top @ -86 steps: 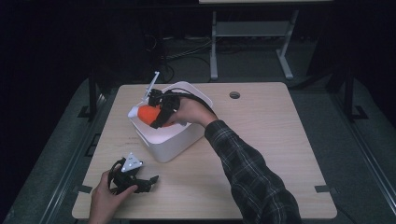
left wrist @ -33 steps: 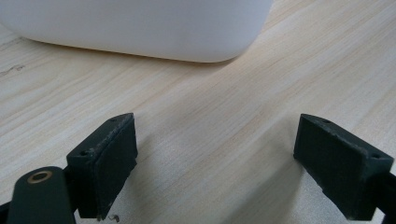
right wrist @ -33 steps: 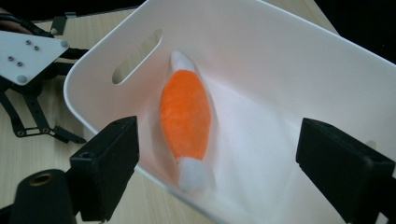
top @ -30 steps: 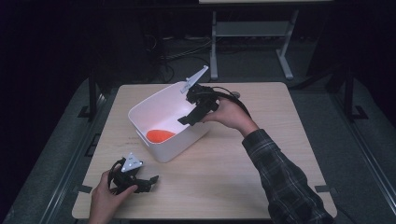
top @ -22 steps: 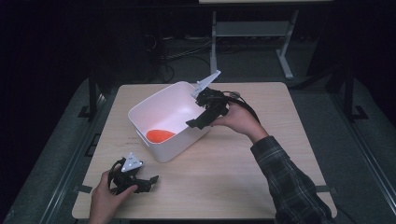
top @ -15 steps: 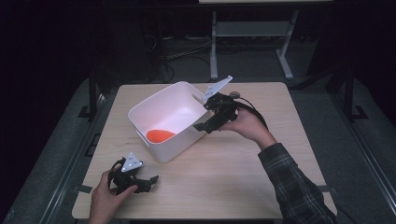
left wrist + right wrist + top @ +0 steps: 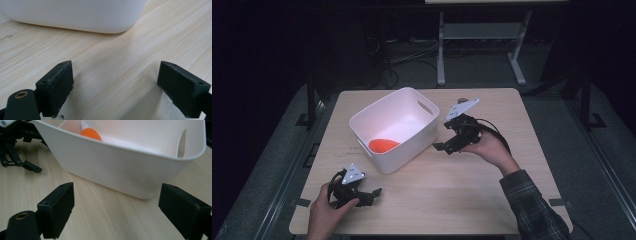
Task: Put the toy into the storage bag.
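We are holding the right claw (image 7: 443, 148) low over the worktop (image 7: 492, 200), just beside the near right wall of the white bin (image 7: 377, 157). Its jaws are standing wide apart and nothing is between them; in the right gripper view they are framing the bin (image 7: 120, 172) wall without touching it. The orange object (image 7: 382, 145) is lying inside the bin, on its floor toward the corner that faces the worktop's near left corner, and in the right gripper view the orange object (image 7: 90, 133) is peeking over the rim.

The left claw (image 7: 371, 195) is resting near the near left corner of the worktop, also wide open and empty, with the bin's outer wall (image 7: 75, 15) ahead of it.

We judge that the placing step is finished and the right hand is now free. If another step is coming, it is probably calling for a grip on the bin's rim, so the open jaws would have to rise and straddle the wall before closing.
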Demonstrator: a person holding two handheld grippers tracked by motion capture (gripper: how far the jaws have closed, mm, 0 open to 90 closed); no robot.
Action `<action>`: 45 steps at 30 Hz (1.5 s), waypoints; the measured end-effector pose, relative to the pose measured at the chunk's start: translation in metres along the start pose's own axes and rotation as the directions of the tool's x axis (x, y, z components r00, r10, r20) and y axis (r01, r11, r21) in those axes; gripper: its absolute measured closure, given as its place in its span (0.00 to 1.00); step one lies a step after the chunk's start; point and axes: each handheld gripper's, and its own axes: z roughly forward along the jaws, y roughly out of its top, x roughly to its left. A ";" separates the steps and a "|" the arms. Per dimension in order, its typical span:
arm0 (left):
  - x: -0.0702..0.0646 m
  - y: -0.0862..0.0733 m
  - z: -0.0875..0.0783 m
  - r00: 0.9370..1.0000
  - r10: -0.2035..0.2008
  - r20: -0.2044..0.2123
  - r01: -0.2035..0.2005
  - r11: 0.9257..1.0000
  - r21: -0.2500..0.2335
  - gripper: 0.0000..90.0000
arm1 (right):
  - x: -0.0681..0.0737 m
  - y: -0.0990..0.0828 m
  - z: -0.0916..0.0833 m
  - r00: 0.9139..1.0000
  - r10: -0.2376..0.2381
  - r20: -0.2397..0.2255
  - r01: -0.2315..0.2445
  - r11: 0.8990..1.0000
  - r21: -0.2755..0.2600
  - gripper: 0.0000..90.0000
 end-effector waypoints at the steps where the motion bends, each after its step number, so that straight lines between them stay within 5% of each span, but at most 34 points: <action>1: 0.000 0.000 0.000 1.000 0.000 0.000 0.000 1.000 0.000 0.14 | 0.001 -0.009 0.001 1.000 0.010 0.011 -0.010 1.000 0.005 0.14; 23: 0.000 0.000 0.000 1.000 -0.003 0.000 0.003 1.000 0.000 0.14 | 0.011 -0.093 0.001 0.985 0.125 0.118 -0.124 0.992 -0.016 0.14; 45: 0.000 0.000 0.000 1.000 -0.002 0.000 0.002 1.000 -0.003 0.14 | 0.029 -0.170 -0.005 0.941 0.218 0.257 -0.231 0.973 0.020 0.13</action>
